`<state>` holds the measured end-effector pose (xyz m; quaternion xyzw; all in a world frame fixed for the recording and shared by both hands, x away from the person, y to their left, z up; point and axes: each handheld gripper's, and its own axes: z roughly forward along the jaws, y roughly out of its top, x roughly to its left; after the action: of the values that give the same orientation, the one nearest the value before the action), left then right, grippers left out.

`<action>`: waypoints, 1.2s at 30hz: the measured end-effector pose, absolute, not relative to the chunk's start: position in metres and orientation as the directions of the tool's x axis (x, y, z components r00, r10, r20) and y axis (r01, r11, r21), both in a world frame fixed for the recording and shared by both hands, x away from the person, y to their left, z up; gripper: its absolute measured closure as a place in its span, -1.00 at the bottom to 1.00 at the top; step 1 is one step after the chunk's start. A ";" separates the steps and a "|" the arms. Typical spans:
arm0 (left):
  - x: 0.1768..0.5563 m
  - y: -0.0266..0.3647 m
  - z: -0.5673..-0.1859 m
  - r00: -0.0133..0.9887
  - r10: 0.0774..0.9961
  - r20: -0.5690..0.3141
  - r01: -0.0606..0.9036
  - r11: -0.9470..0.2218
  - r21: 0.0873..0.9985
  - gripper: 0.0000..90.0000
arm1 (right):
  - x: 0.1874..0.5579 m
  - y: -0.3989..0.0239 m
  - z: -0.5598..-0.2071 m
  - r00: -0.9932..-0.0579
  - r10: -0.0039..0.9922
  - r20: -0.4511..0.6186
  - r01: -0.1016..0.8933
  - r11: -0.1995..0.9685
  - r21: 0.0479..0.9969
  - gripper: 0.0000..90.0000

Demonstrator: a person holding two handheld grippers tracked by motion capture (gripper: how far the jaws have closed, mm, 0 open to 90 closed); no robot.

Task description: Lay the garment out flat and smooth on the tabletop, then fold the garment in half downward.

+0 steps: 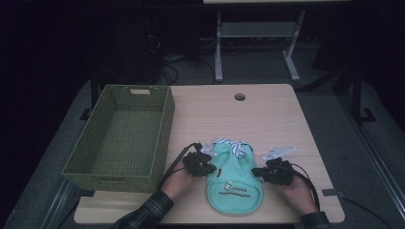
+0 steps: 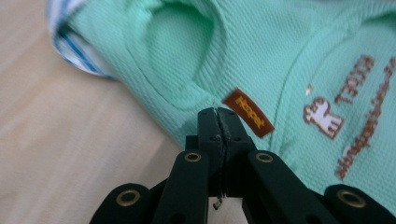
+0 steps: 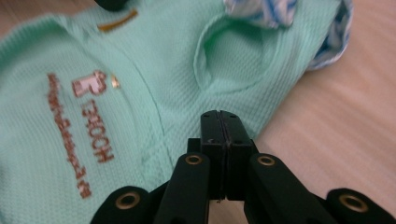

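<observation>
Your left gripper (image 2: 218, 114) has its jaws pressed together at the garment's side edge, just beside the small brown label (image 2: 248, 113); whether fabric is pinched, you cannot tell. Your right gripper (image 3: 221, 116) is likewise closed at the opposite edge, below an armhole. The mint green pet shirt (image 1: 232, 177) lies flat at the lower centre of the high view — between your hands — with the green woven basket (image 1: 163, 129) at left on the wooden table (image 1: 258, 114).

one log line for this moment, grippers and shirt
left gripper: shut, at shirt left edge | right gripper: shut, at right edge | shirt: flat on table | basket: empty, left
</observation>
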<state>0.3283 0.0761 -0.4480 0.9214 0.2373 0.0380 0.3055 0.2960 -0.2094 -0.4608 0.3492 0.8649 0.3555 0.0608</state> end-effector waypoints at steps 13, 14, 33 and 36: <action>0.340 0.077 -0.442 0.875 0.478 -0.075 0.423 -0.681 0.598 0.55 | 0.313 -0.218 -0.446 -0.732 0.662 0.162 0.566 0.457 0.686 0.68; 0.341 0.076 -0.442 0.872 0.484 -0.081 0.428 -0.670 0.607 0.49 | 0.315 -0.218 -0.443 -0.733 0.662 0.156 0.563 0.463 0.685 0.67; 0.373 0.075 -0.423 0.858 0.509 -0.070 0.425 -0.625 0.655 0.13 | 0.352 -0.212 -0.431 -0.724 0.670 0.167 0.568 0.440 0.696 0.51; 0.379 0.076 -0.423 0.850 0.521 -0.072 0.435 -0.620 0.654 0.15 | 0.356 -0.211 -0.429 -0.728 0.667 0.159 0.560 0.444 0.699 0.50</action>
<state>0.3788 0.0757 -0.4229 0.8977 0.2662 0.0625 0.3455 0.3556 -0.2107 -0.4285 0.3621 0.8469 0.3830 0.0701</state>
